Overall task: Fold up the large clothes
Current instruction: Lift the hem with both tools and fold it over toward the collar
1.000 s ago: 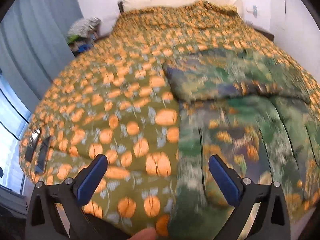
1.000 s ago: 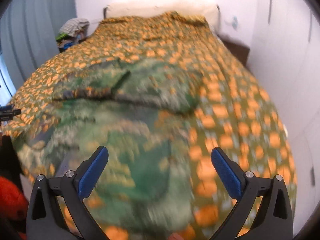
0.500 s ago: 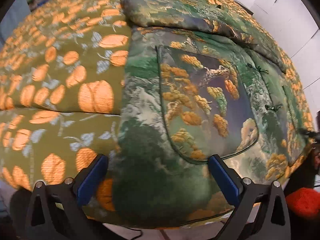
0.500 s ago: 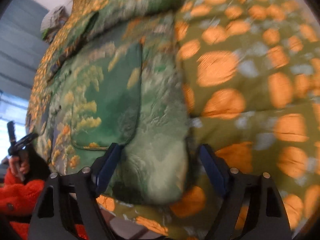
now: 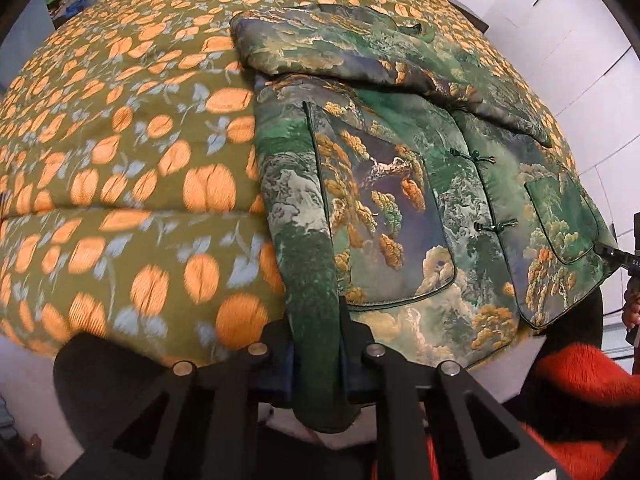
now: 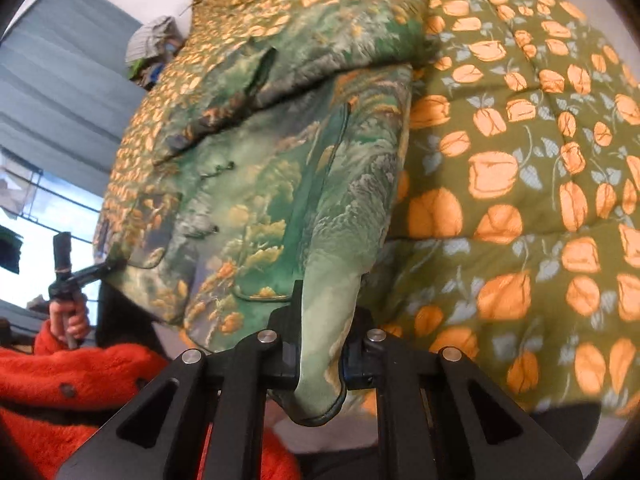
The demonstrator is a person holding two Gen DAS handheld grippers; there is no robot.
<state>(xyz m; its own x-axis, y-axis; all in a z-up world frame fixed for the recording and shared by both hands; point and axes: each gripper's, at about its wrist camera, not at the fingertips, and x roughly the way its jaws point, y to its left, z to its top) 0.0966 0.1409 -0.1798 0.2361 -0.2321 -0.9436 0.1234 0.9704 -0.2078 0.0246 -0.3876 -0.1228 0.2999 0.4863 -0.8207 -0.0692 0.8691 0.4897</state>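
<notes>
Green brocade jacket (image 5: 400, 184) lies front-up on the bed quilt (image 5: 120, 168), hem at the bed's near edge, both sleeves already folded across the chest above the pockets. Left hand-held gripper (image 5: 316, 344) is clamped on the hem corner on its own side of the jacket; right hand-held gripper (image 6: 320, 344) is pinched tight on the opposite hem corner, cloth bunched between the jaws in both views. Step in hand looks like the hem-to-collar fold. To do it well: lift both corners together and level, keep the hem taut between the grippers, carry it over the folded sleeves without dragging them, lay it square to the collar (image 5: 416, 30), then let go.
</notes>
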